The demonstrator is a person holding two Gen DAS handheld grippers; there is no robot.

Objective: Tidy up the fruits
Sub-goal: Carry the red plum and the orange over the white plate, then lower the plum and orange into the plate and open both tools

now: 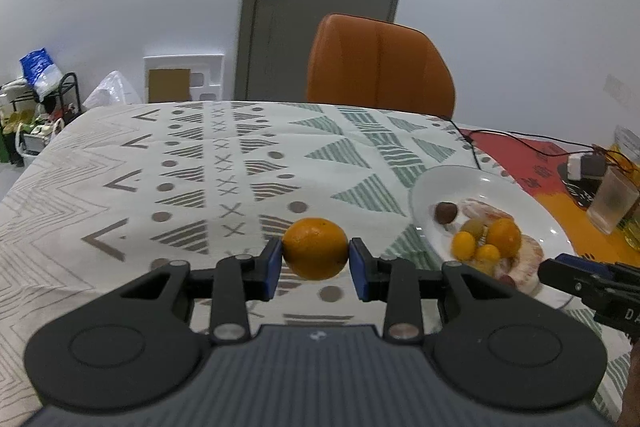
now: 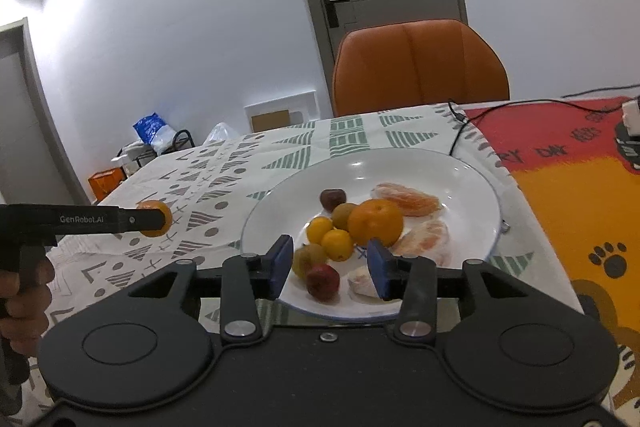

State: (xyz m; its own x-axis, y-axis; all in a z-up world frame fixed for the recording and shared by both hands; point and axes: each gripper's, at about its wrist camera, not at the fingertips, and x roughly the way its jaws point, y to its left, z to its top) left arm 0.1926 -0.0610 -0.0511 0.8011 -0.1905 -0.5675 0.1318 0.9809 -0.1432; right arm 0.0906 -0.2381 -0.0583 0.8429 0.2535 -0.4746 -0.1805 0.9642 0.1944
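Blue-padded fingers of the left gripper (image 1: 316,263) are clamping an orange (image 1: 315,248) from both sides, holding it clear of the patterned tablecloth (image 1: 120,163) to the left of the white plate (image 1: 472,183). From the right wrist view, that same orange (image 2: 155,223) is showing at the tip of the left gripper's black body, whose handle a hand (image 2: 20,303) is gripping, well to the left of the plate (image 2: 460,171).

Over the plate's near rim, the right gripper (image 2: 331,267) is hovering with its jaws standing apart and nothing pressed between the pads; the fruit seen in the gap is lying on the plate beneath them.

On the plate, a second orange (image 2: 375,222) is sitting near the middle, with two small yellow citrus fruits (image 2: 329,237) just left of it, a greenish fruit (image 2: 343,215) behind those, a dark brown fruit (image 2: 333,199) toward the plate's far side, and a red-and-green fruit (image 2: 322,281) toward its near rim. Peeled citrus segments (image 2: 424,239) are lying on the plate's right half.

Beyond the plate, an orange chair (image 2: 420,67) is standing at the table's far edge, and a black cable (image 2: 458,131) is trailing past the plate's far right side
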